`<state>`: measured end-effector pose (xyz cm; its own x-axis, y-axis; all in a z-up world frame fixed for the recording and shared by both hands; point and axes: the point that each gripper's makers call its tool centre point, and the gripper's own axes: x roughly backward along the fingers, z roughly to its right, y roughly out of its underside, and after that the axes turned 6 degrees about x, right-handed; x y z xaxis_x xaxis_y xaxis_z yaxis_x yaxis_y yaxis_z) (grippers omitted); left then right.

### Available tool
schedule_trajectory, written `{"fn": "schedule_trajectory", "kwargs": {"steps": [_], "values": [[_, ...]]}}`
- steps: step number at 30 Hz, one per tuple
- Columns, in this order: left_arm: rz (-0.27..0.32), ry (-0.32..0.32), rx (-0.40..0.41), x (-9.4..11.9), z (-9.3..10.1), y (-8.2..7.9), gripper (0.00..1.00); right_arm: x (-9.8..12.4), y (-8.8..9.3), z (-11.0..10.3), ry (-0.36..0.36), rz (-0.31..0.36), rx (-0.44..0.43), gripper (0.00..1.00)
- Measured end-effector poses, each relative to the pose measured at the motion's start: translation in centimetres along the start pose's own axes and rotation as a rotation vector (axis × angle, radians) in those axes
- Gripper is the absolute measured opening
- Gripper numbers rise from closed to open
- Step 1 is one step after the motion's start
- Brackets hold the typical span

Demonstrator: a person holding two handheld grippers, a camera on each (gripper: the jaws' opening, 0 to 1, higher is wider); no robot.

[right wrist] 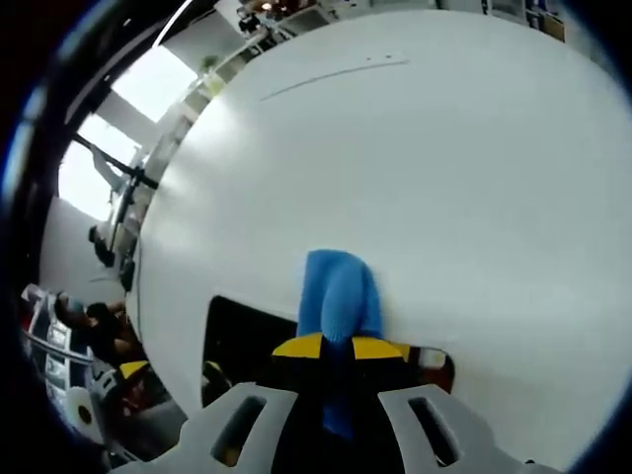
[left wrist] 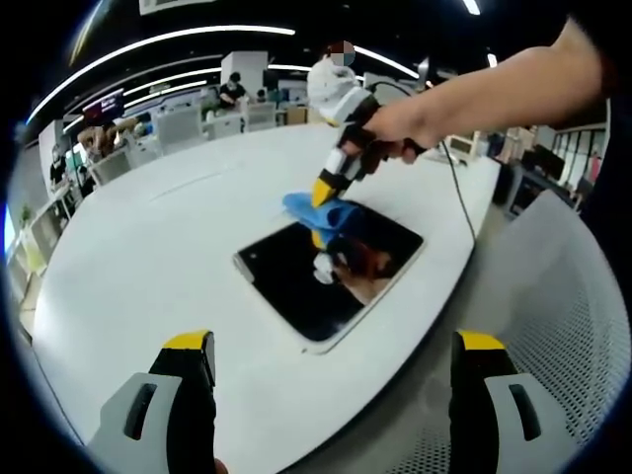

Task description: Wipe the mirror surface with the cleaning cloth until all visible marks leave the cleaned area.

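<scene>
One cloth, one mirror, mid-wipe
Right gripper (left wrist: pixel 329 188) is clamped on the blue cloth (right wrist: pixel 339 293) at the mirror (left wrist: pixel 296 281) far edge; left gripper (left wrist: pixel 331 360) hangs apart. I'd press flat, overlap strokes.

wide bare stretch of the white table (left wrist: pixel 148 267) is lying open left of and beyond the mirror (left wrist: pixel 296 281), nothing standing on it. right gripper (left wrist: pixel 331 188) with the blue cloth (left wrist: pixel 318 209) is sitting over the mirror's far corner, and the person's arm (left wrist: pixel 494 89) is crossing above the table's right side, blocking approach from there. left gripper (left wrist: pixel 331 370) is hanging wide open near the table edge, clear path ahead to the mirror's near part.
</scene>
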<state>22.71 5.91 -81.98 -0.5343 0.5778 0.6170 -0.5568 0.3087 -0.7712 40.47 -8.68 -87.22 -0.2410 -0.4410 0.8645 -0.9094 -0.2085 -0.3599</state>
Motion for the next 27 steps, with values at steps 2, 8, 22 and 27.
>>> {"fn": "schedule_trajectory", "kwargs": {"steps": [2,8,22,27], "values": [[0.000,-0.001,0.000,0.0,0.0,0.0,1.00,-0.1,0.0,0.1,0.000,0.003,0.000,0.03],[0.001,-0.003,-0.001,0.0,0.0,0.0,1.00,0.0,0.1,0.0,0.013,0.020,0.002,0.03],[-0.005,-0.004,-0.006,0.0,-0.1,0.1,1.00,1.1,2.8,-1.0,0.007,0.041,-0.017,0.03],[-0.005,-0.006,-0.004,-0.1,-0.2,0.1,1.00,1.3,3.9,-1.5,-0.001,0.045,-0.022,0.03]]}}
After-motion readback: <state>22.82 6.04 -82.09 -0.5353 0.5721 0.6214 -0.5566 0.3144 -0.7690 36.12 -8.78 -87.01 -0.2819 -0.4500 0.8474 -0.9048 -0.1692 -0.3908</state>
